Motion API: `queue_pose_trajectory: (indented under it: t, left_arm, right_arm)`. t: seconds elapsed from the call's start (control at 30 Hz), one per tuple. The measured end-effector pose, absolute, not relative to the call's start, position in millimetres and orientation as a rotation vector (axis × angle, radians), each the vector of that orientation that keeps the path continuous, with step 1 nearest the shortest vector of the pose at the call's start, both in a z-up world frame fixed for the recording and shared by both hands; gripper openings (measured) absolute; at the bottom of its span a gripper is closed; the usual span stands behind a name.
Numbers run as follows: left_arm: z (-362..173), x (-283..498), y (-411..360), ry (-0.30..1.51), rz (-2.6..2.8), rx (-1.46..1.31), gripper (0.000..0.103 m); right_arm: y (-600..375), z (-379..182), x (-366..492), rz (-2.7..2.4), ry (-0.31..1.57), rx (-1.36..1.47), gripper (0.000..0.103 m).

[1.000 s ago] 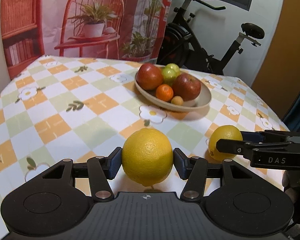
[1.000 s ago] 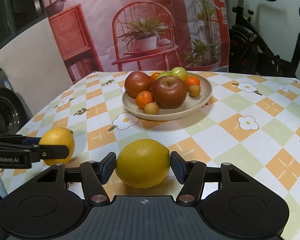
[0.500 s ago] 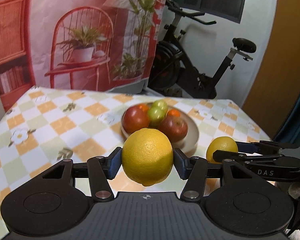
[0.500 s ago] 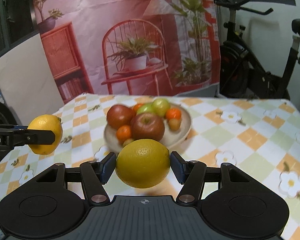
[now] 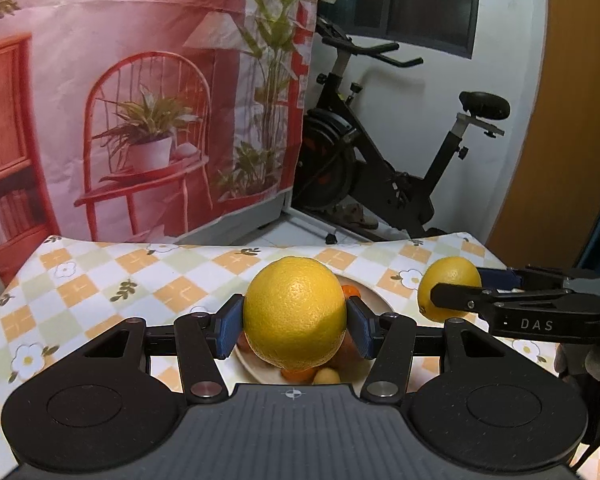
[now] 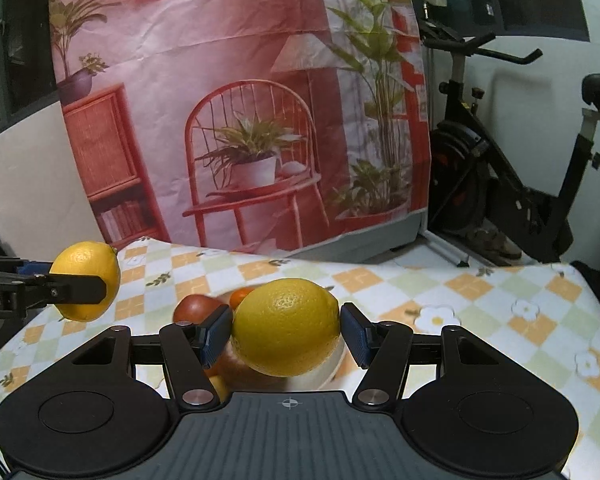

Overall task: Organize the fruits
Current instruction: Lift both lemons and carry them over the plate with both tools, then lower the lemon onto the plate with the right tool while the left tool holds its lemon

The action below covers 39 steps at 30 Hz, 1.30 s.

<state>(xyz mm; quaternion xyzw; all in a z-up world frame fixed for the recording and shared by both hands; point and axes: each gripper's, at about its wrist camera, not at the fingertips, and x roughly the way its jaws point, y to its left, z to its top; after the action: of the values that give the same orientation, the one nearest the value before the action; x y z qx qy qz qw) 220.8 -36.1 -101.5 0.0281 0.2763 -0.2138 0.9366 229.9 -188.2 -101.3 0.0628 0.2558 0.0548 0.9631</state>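
My left gripper (image 5: 295,326) is shut on a yellow lemon (image 5: 295,312) and holds it in the air above the beige fruit bowl (image 5: 374,300). My right gripper (image 6: 287,334) is shut on a second yellow lemon (image 6: 287,326), also held over the bowl (image 6: 336,364). Each view shows the other gripper's lemon at its side: the right one in the left wrist view (image 5: 446,282) and the left one in the right wrist view (image 6: 85,280). The bowl holds a red apple (image 6: 194,308) and small oranges (image 5: 350,290), mostly hidden behind the lemons.
The table carries a checked orange, green and white flowered cloth (image 5: 100,292). Behind its far edge hangs a pink printed backdrop (image 5: 140,100). An exercise bike (image 5: 400,168) stands on the floor at the back right.
Both grippers have lifted their lemons off the table and carried them forward over the bowl. The bowl now lies under and behind the lemons instead of farther ahead.
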Motion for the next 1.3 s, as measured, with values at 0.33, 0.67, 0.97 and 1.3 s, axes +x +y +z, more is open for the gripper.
queue_pose_trajectory:
  t: [0.33,0.67,0.97,1.3]
  left_arm:
    - [-139.3,259.0,-57.1,0.680,-0.467,0.108,0.058]
    - [-154.9,290.5,-66.0,0.711,-0.494,0.124,0.058]
    - [-161.1,300.6,-62.4,0.734,-0.518,0.079,0.058]
    - [-162.5,306.8,-59.6,0.755,-0.538,0.025,0.058]
  right_arm:
    - [-201.9,-127.0,280.3,0.140,0.576,0.128,0.056]
    - [-202.0,-153.6,322.2,0.199,0.610,0.119,0.056]
    - [-205.0,-165.0,333.2,0.217,0.621,0.137,0.056]
    - [-208.4,-159.8,329.8,0.243,0.598,0.148,0.050]
